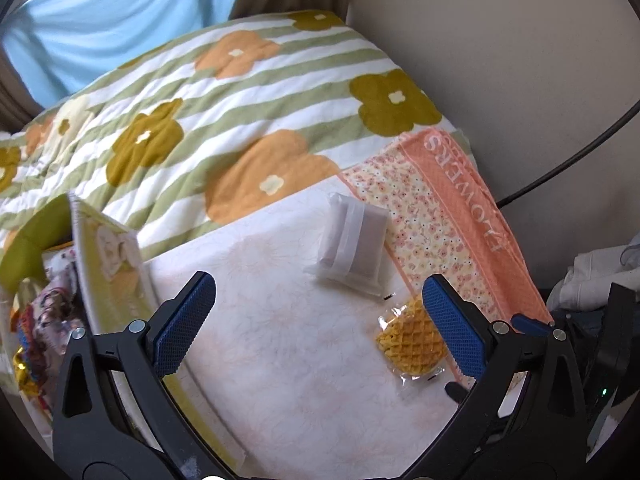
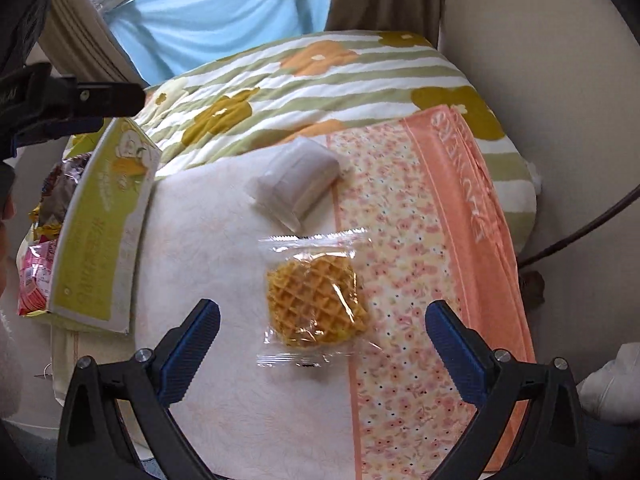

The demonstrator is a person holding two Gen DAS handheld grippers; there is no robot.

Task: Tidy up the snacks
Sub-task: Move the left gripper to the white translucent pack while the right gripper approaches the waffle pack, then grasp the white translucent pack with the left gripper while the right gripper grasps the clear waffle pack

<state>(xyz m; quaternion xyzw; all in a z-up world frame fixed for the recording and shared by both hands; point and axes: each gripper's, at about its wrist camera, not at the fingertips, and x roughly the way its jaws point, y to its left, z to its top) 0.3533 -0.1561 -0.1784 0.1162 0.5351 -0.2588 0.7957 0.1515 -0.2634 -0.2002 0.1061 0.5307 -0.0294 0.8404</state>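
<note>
A wrapped waffle (image 2: pixel 316 300) lies on the white cloth, between and just ahead of the open fingers of my right gripper (image 2: pixel 322 340). It also shows in the left wrist view (image 1: pixel 408 340), partly behind the right finger. A white wrapped snack (image 2: pixel 296 186) lies beyond it, also seen in the left wrist view (image 1: pixel 354 250). My left gripper (image 1: pixel 316 320) is open and empty above the white cloth. A green box (image 2: pixel 100 232) at the left holds several snack packets (image 2: pixel 44 240); it shows in the left wrist view (image 1: pixel 108 264).
A flowered green-striped quilt (image 1: pixel 180 112) covers the bed behind. A pink floral towel (image 2: pixel 432 260) lies to the right. A beige wall and a black cable (image 1: pixel 580 152) are at the right. Blue curtain (image 2: pixel 212 12) hangs at the back.
</note>
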